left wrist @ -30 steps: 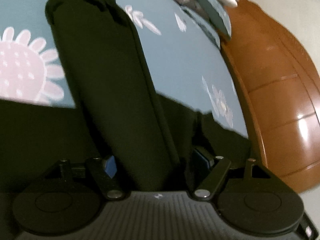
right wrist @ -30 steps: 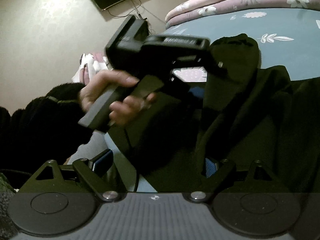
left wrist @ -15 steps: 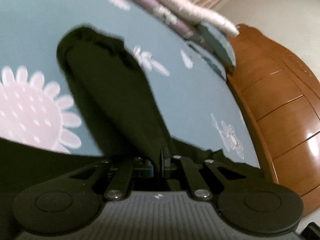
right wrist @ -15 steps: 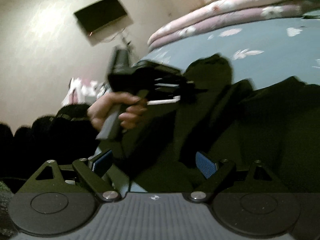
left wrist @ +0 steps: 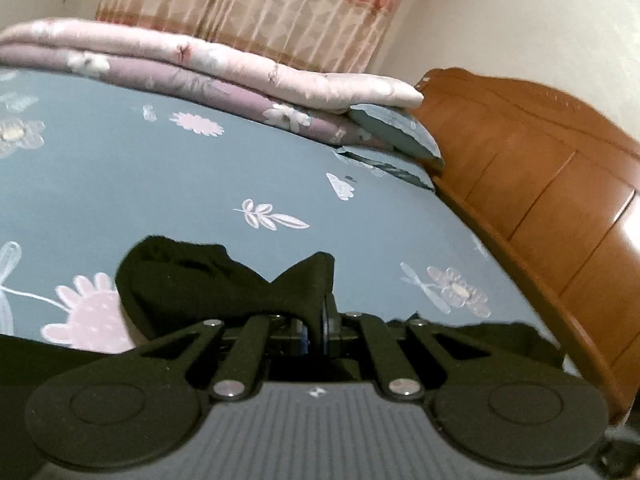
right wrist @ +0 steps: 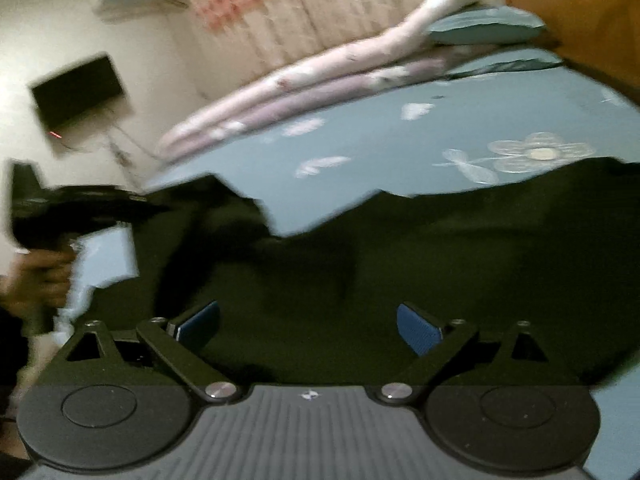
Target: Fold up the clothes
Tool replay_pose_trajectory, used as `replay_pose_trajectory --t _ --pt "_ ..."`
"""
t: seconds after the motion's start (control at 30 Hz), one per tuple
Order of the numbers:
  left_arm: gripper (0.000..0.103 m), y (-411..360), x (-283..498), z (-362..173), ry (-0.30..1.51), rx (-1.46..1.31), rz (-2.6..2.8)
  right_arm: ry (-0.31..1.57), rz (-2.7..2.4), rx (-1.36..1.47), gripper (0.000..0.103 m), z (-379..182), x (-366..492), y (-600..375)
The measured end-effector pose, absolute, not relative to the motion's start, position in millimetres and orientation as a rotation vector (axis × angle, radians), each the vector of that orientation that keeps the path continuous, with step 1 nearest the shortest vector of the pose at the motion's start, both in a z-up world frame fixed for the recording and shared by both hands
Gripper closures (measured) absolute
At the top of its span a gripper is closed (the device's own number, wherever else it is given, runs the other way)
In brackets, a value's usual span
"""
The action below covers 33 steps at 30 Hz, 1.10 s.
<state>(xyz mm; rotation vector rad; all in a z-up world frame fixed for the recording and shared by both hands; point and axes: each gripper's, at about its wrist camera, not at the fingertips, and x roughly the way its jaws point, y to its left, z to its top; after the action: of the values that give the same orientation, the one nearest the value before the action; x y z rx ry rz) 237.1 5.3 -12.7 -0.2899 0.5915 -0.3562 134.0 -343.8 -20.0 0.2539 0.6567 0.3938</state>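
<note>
A soft black piece of clothing point(right wrist: 420, 264) is spread on the blue flowered bed sheet point(left wrist: 160, 184). One fold of it is pinched tight in the left hand-held gripper point(left wrist: 322, 320). The right hand-held gripper point(right wrist: 308, 326) is kept wide above the cloth, with nothing gripped

We carry two matte black claws, the left claw point(left wrist: 320, 326) and the right claw point(right wrist: 308, 326), each with ribbed grey housing, round black discs, silver screws and blue textured pads point(right wrist: 418, 332). Our left hand point(right wrist: 36, 276) wears a dark sleeve.
</note>
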Motion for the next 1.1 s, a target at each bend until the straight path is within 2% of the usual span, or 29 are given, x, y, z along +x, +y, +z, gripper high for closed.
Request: replay_pose_trajectory --t 0.17,0.5,0.53,0.57,0.63,0.77,0.87,0.93,0.97,1.0,1.03,1.1 --pt "0.099 13.8 215.4 -26.3 0.601 -0.228 -0.308 0.692 0.318 0.224 0.005 -34.4 137.3 -341.9" --pt "0.097 34.4 206.7 -70.3 0.745 -0.284 -0.306 0.708 0.289 0.258 0.005 -48.4 148.6 -347.1" --pt "0.091 36.5 208.1 -74.1 0.751 -0.311 -0.323 0.706 0.29 0.274 0.005 -48.4 147.3 -350.2" --pt "0.076 38.4 211.1 -77.7 0.76 -0.339 -0.341 0.704 0.29 0.287 0.005 -48.7 147.4 -352.1" --pt "0.061 41.1 219.3 -87.0 0.777 -0.411 -0.353 0.7 0.287 0.309 0.005 -49.4 147.6 -354.8" --pt "0.059 43.0 238.3 -108.1 0.844 -0.48 -0.338 0.695 0.281 0.311 0.005 -48.0 144.4 -356.5" --pt "0.058 45.0 246.8 -111.3 0.824 -0.512 -0.343 0.696 0.284 0.301 0.005 -46.9 143.7 -355.4" --pt "0.06 43.9 255.7 -110.3 0.82 -0.505 -0.343 0.698 0.285 0.292 0.005 -46.7 144.7 -353.3" --pt "0.065 43.0 260.3 -109.6 0.823 -0.499 -0.337 0.699 0.286 0.288 0.005 -46.5 145.5 -351.8" --pt "0.086 42.1 264.8 -109.0 0.827 -0.492 -0.33 0.699 0.29 0.286 0.005 -46.3 146.4 -350.5" --pt "0.094 40.2 269.7 -107.1 0.83 -0.478 -0.32 0.698 0.293 0.284 0.005 -45.9 146.9 -348.9" --pt "0.098 36.5 274.1 -98.2 0.796 -0.449 -0.317 0.694 0.3 0.275 0.005 -45.0 147.1 -345.9"
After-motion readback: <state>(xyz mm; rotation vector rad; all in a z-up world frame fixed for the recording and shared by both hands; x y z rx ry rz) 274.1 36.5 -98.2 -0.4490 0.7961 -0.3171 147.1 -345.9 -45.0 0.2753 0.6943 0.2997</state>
